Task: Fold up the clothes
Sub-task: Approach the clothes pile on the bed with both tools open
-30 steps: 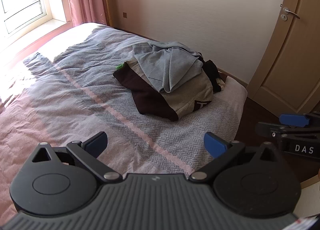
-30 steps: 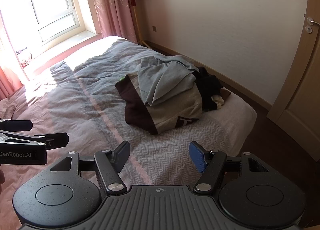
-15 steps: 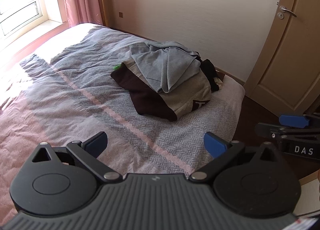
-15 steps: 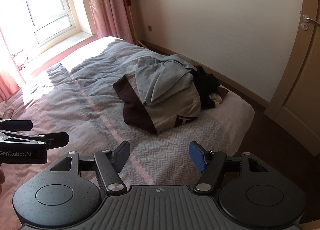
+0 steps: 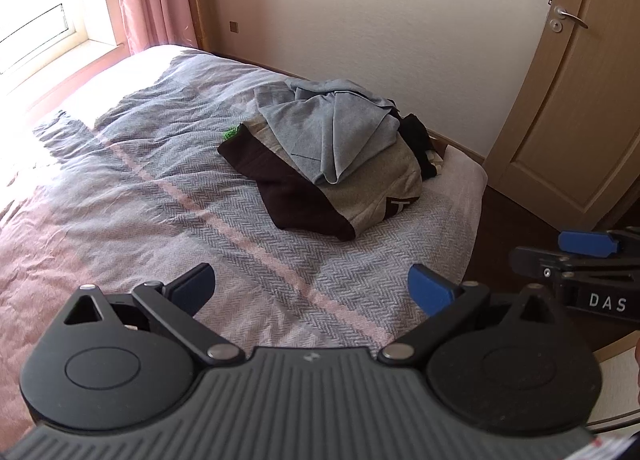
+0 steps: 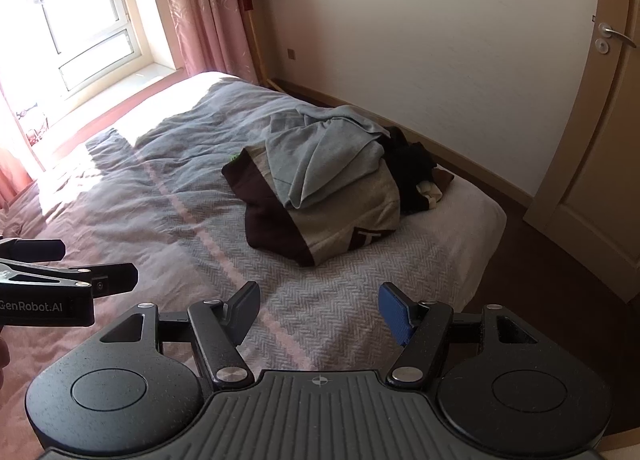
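both claws, left claw (image 5: pixel 311 287) and right claw (image 6: pixel 319 310), gape empty; the clothes pile (image 5: pixel 332 155) lies far ahead on the bed (image 5: pixel 160 199), slightly right of the left claw.

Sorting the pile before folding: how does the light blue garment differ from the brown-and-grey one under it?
The light blue garment is one plain colour; the brown-and-grey garment has a dark brown panel beside grey and shows a printed letter. The blue one lies bunched on top; the brown-and-grey one spreads flatter beneath, reaching nearer the claws. Both are unfolded, on the bed.
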Tool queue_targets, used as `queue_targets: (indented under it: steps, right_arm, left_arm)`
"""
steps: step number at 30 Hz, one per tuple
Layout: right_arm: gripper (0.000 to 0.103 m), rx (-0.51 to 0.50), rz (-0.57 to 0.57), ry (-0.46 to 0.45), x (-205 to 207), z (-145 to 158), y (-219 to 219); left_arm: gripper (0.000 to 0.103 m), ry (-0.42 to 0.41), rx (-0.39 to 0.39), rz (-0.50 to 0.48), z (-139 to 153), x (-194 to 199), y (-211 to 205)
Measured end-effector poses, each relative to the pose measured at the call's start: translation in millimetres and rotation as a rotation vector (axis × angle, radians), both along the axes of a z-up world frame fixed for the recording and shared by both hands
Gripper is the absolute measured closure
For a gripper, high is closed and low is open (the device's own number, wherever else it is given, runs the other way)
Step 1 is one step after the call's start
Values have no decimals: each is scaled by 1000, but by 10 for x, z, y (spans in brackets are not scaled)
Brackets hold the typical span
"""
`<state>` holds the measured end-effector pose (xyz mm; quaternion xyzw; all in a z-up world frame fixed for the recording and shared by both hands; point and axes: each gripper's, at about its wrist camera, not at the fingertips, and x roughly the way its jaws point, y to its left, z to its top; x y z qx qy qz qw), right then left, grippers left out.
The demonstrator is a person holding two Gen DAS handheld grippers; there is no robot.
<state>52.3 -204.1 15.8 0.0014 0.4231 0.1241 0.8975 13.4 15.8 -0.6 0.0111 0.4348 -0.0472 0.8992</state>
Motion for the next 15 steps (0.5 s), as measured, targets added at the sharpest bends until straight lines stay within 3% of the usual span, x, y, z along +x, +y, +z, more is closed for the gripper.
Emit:
queue_targets:
  steps: [15]
  right_arm:
    - [40,-8,-39,10,-6,-22,233]
  left_arm:
    - [2,9,-2,-41,-34,104,217]
